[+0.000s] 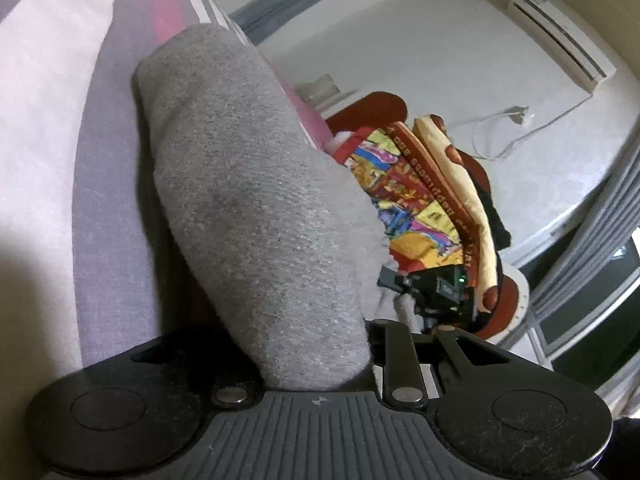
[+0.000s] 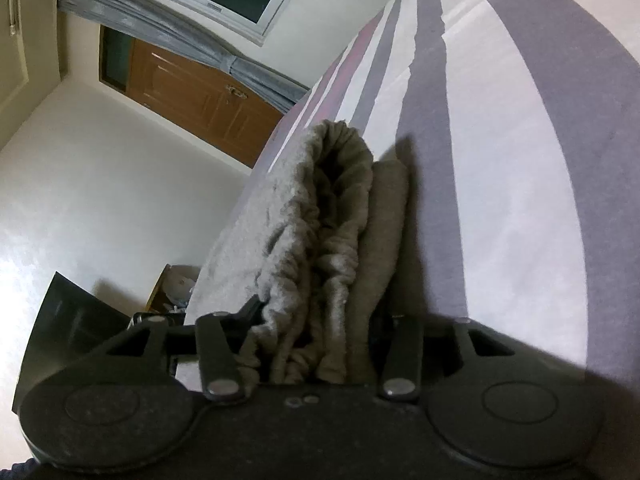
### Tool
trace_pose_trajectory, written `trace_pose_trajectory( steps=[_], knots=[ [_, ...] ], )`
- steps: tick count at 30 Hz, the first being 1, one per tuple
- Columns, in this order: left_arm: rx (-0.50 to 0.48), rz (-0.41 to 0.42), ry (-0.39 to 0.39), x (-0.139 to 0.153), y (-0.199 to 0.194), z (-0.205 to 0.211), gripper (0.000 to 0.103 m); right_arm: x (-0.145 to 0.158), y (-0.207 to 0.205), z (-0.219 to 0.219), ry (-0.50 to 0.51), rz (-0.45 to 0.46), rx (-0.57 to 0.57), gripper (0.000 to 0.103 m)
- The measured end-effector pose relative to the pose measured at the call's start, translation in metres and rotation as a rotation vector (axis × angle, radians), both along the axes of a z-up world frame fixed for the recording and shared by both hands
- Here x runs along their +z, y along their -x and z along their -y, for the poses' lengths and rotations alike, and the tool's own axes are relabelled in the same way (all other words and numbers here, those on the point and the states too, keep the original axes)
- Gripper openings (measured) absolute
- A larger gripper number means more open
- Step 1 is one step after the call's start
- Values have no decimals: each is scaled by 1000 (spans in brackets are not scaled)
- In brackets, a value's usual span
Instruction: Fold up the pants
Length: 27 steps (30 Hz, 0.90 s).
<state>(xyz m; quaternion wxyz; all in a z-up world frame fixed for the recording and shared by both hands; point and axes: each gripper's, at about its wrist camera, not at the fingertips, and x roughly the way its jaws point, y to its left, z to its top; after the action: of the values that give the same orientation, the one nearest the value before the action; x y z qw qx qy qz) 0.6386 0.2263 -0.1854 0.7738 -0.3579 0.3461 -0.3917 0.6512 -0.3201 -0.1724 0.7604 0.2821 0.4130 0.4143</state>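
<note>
Here your left gripper (image 1: pixel 320 344) pinches gray fleece pants (image 1: pixel 248 200) nearly closed, your right gripper (image 2: pixel 316 344) half-open around their gathered waistband (image 2: pixel 332 216), striped bedsheet (image 2: pixel 500 160) toward two o'clock.

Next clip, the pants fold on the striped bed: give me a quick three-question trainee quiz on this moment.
1. True or false: the left gripper has grey pants between its fingers.
2. Which part of the pants sits in the right gripper? A) bunched elastic waistband B) a pocket zip C) a belt
3. Fill in: beyond the pants in the left wrist view lies a colourful ____.

Key: 1 true; 2 A; 3 blanket, piled by the striped bedsheet.
</note>
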Motion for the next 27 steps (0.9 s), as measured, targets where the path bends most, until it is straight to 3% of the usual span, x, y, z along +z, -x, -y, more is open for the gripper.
trace_pose_trajectory(
  steps=[5,7,8,12,14,15,17,19,21,27],
  knots=[
    [7,-44,17,10,26,-1,49,21,14,-1,51,-79,-13,59],
    [-4,-37,34,14,43,-2,59,26,21,3,38,-80,-2,80],
    [-3,-32,37,14,50,-3,62,27,27,5,29,-91,-2,81],
    [31,-71,90,9,58,0,62,27,34,3,84,-96,-18,72],
    [20,-125,190,8,55,-3,62,30,34,6,24,-142,-24,72],
    [8,-139,203,10,54,-4,62,32,33,7,-11,-163,-25,72],
    [7,-165,151,10,57,-4,62,36,35,10,-23,-185,2,73],
    [27,-179,43,7,64,-2,62,31,42,7,94,-184,13,74],
    [56,-158,19,12,73,0,62,26,49,9,125,-180,7,72],
    [201,-102,-189,32,115,13,63,36,91,26,196,-123,-148,72]
  ],
)
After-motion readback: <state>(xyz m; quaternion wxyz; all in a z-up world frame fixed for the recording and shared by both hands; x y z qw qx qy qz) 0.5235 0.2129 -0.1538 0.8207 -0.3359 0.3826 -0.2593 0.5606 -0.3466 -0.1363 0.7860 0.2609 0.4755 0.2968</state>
